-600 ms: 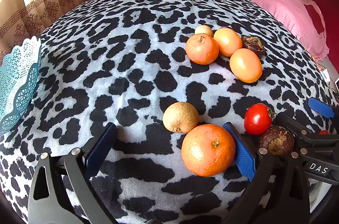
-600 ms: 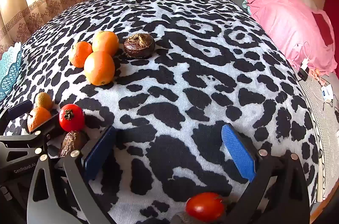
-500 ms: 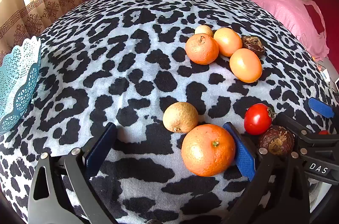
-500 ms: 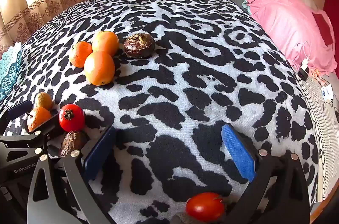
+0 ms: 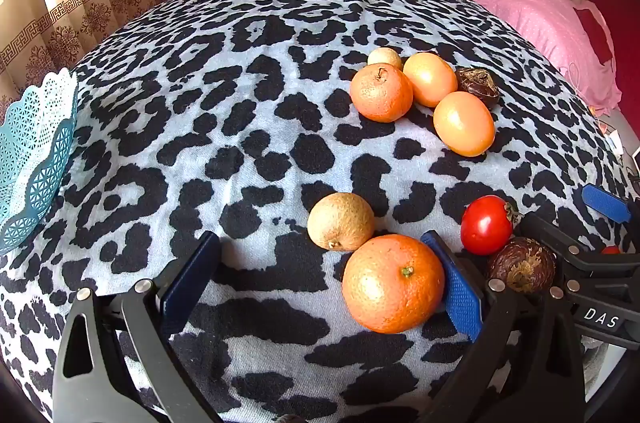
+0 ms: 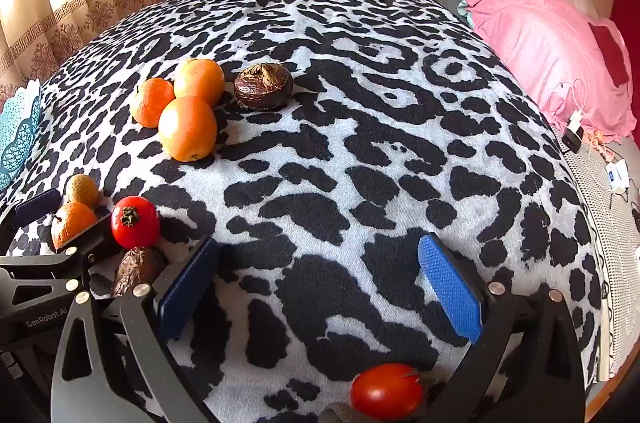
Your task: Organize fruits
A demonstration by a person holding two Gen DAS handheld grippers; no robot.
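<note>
Change: I see nothing shifted since half a second ago.
Left gripper (image 5: 320, 283): spread wide, round dimpled orange mandarin (image 5: 393, 283) against its right pad, ungrasped.
Right gripper (image 6: 320, 283): released, empty.

Black-and-white leopard-print cloth (image 5: 248, 127) covers the whole surface, and the fruit sits straight on it. Far side: a dimpled orange tangerine (image 5: 381, 92), two smooth orange fruits (image 5: 430, 79) (image 5: 464, 124) and a small pale round fruit (image 5: 384, 57), all bunched together, with a dark brown wrinkled fruit (image 6: 263, 85) just beside them. Nearer: a tan rough-skinned round fruit (image 5: 341, 221) touching a large orange (image 5: 393, 283), then a shiny red tomato (image 5: 486, 225) against a second brown wrinkled fruit (image 5: 522, 265). Another red tomato (image 6: 387, 391) lies at the near edge. Far left, a teal lattice plastic basket (image 5: 34, 159) stands on the cloth, well apart from the fruit.
</note>
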